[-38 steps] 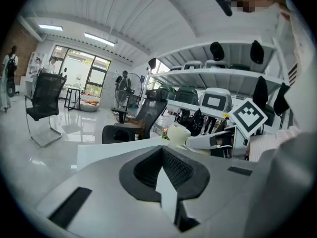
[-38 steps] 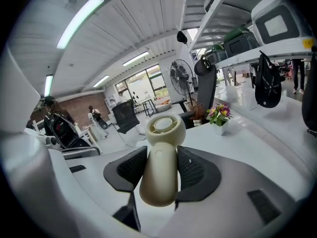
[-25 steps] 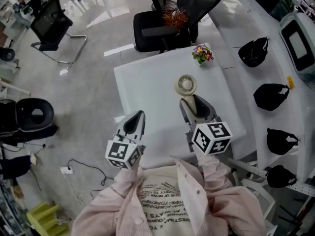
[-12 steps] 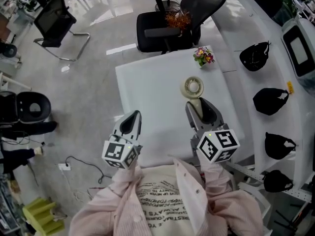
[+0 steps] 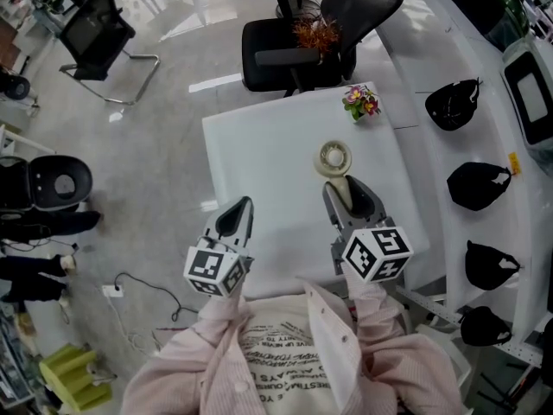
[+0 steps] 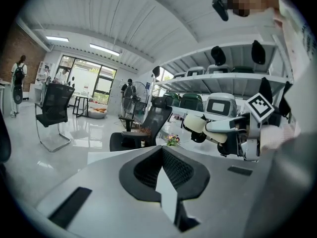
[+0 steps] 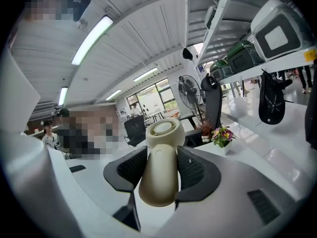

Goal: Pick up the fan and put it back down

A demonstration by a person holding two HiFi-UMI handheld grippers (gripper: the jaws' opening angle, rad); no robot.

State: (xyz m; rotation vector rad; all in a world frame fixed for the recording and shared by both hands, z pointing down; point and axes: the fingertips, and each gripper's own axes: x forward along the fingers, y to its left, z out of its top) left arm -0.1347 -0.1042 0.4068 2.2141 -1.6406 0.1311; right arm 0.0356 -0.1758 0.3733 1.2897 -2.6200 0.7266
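Note:
A cream hand-held fan lies lengthways over the white table, its round head pointing away from me. My right gripper is shut on the fan's handle, with a ribbed black pad pressing on each side. In the left gripper view the fan shows at the right, carried level by the right gripper. My left gripper hovers over the table's near left part, shut and with nothing in it.
A small pot of flowers stands at the table's far right corner. A black office chair is behind the table. Black caps lie along a white shelf on the right. Cables trail on the floor at the left.
The right gripper has drifted slightly over the table with the fan still in its grip. The left gripper has stayed where it was.

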